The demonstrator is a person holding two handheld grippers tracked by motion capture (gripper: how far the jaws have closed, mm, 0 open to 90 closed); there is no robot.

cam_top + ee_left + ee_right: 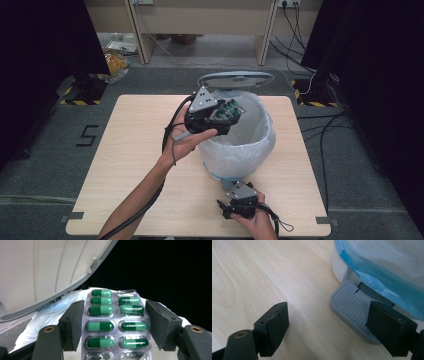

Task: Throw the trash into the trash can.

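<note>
A silver blister pack point(115, 325) of green capsules lies flat between the jaws of my left gripper point(116, 307), which is shut on its two long edges. In the high view that gripper point(220, 117) holds the pack point(231, 109) over the open mouth of a white pedal bin point(240, 147) lined with a pale bag. The bin's lid point(235, 80) stands raised behind it. My right gripper point(227, 206) rests low at the table's front edge, open with nothing between its fingers. Its right jaw sits over the bin's grey ribbed pedal point(352, 310).
The bin stands on a light wooden table point(135, 165), with bare wood to its left and right. The blue edge of the bag point(382, 282) hangs just above the pedal. Dark curtains and floor cables surround the table.
</note>
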